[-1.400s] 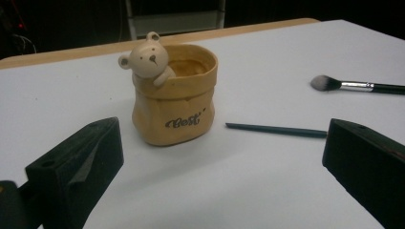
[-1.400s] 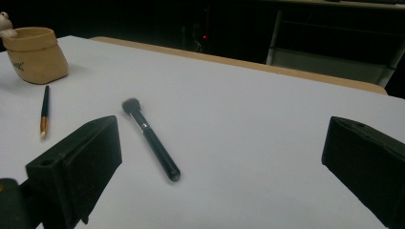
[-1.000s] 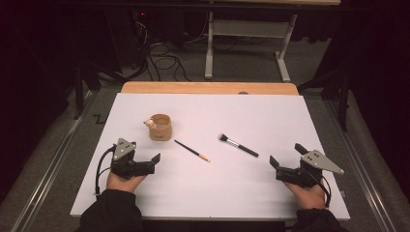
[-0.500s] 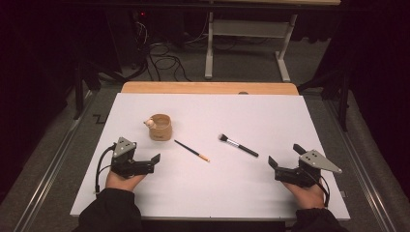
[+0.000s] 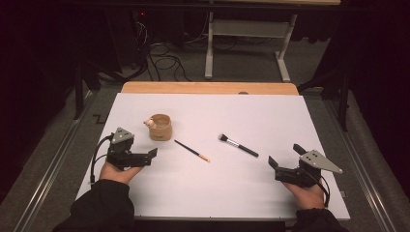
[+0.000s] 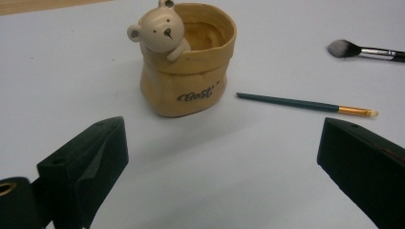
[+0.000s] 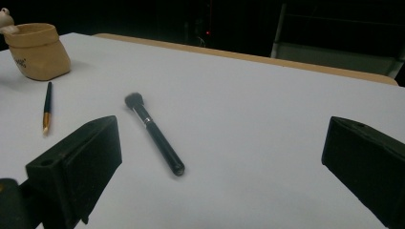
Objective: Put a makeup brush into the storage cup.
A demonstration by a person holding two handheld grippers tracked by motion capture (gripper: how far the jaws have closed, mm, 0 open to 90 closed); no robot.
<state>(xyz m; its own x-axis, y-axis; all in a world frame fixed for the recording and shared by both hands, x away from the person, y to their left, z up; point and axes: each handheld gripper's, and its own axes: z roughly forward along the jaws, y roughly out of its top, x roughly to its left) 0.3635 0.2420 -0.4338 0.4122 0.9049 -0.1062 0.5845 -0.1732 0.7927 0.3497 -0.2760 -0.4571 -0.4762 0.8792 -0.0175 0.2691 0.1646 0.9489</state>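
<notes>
Our left gripper (image 5: 153,153) and right gripper (image 5: 271,163) both rest on the table (image 5: 270,121) with jaws spread wide, empty. We judge nothing is done yet: the thin brush (image 5: 192,150) and makeup brush (image 5: 238,145) lie flat near the bear cup (image 5: 160,127), long axes slanting toward us, thin brush tip near, bristles far.

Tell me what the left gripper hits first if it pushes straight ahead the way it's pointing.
Most likely the bear pot: it stands upright just ahead of the open left gripper, slightly left of centre between its jaws. The thin brush lies off to the right, probably missed.
</notes>
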